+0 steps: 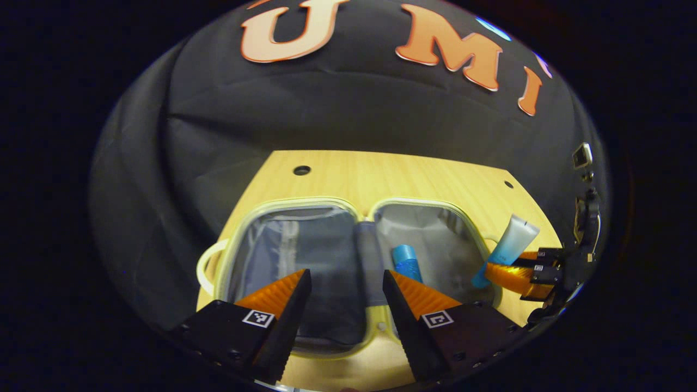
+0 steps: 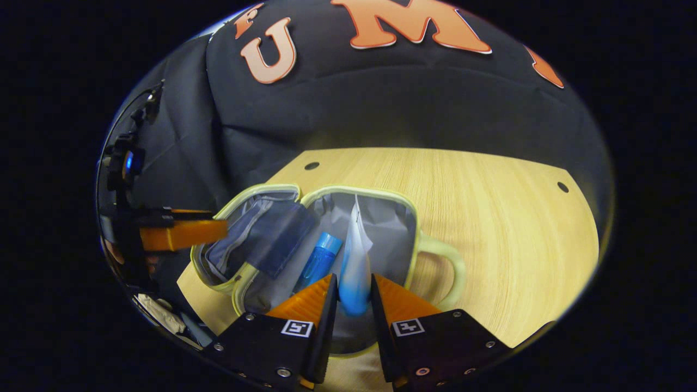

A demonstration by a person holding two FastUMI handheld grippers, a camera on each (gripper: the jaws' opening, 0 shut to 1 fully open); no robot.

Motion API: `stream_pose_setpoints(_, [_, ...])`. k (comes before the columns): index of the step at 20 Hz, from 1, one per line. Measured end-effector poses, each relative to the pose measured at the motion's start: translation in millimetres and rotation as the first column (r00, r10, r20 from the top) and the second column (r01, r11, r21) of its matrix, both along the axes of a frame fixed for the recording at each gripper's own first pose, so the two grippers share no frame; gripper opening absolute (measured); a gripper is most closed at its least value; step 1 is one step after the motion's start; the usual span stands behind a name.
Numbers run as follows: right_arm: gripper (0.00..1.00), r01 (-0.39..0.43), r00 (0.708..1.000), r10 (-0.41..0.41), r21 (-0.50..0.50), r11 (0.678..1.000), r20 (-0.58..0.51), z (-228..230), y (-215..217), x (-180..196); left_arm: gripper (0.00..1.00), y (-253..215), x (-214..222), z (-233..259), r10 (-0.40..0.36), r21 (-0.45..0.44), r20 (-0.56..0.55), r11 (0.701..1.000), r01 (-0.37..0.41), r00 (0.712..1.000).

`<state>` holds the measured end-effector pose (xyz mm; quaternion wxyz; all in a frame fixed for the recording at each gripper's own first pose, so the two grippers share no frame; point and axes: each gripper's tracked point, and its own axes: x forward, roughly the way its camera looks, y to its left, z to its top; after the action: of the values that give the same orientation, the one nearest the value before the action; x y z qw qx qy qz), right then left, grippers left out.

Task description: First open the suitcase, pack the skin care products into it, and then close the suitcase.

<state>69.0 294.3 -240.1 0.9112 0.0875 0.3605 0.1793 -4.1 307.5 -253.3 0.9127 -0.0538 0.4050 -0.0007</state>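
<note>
A small suitcase (image 1: 283,204) with a pale yellow-green rim and grey lining lies wide open on the wooden table (image 1: 381,174). A blue bottle (image 1: 407,262) rests in its right half. My left gripper (image 1: 347,291) hovers open over the case's near edge, nothing between its fingers. My right gripper (image 2: 352,296) is shut on a white-to-blue tube (image 2: 355,267), blue cap end between the pads, above the half of the suitcase (image 2: 359,191) where the blue bottle (image 2: 320,260) lies. From the left gripper view, that right gripper (image 1: 506,272) holds the tube (image 1: 506,247) at the case's right rim.
The case has a loop handle (image 2: 449,267) on one outer side and another handle (image 1: 204,267) on the opposite side. Bare table (image 2: 506,228) stretches to the right of the case, with small round holes (image 2: 562,187) near its far corners. The left gripper's orange finger (image 2: 182,233) shows beside the case.
</note>
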Motion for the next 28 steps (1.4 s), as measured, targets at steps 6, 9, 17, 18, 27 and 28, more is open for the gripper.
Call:
stream_pose_setpoints(6, [0.39, 0.011, 0.991, -0.016, -0.039, 0.999, -0.132, -35.0, 12.6, 0.8, 0.83, 94.1, -23.9, 0.9, 0.176, 0.018, -0.004, 0.984, -0.175, 0.984])
stream_pose_setpoints(9, [0.39, 0.023, 0.982, -0.033, -0.054, 0.998, -0.185, -46.2, 14.4, 0.4, 0.83, 139.5, -33.0, -9.5, 0.262, 0.017, -0.007, 0.965, -0.262, 0.965])
stream_pose_setpoints(17, [0.45, 0.036, 0.968, -0.054, -0.077, 0.996, -0.243, -53.6, 16.0, 1.6, 0.86, 221.3, -51.8, -37.5, 0.443, -0.009, -0.021, 0.896, -0.443, 0.896])
stream_pose_setpoints(18, [0.41, 0.036, 0.967, -0.051, -0.067, 0.997, -0.248, -52.2, 16.5, 0.5, 0.86, 231.0, -51.9, -43.6, 0.467, -0.017, -0.022, 0.884, -0.467, 0.884])
stream_pose_setpoints(27, [0.88, 0.191, 0.981, -0.186, -0.137, 0.972, 0.054, 22.5, -50.3, 20.3, 0.86, 241.5, -32.7, -108.7, 0.504, -0.147, -0.149, 0.839, -0.524, 0.85])
stream_pose_setpoints(28, [0.9, 0.223, 0.973, -0.21, -0.15, 0.963, 0.095, 33.5, -64.6, 23.2, 0.86, 238.5, -27.9, -114.9, 0.502, -0.19, -0.171, 0.828, -0.528, 0.848])
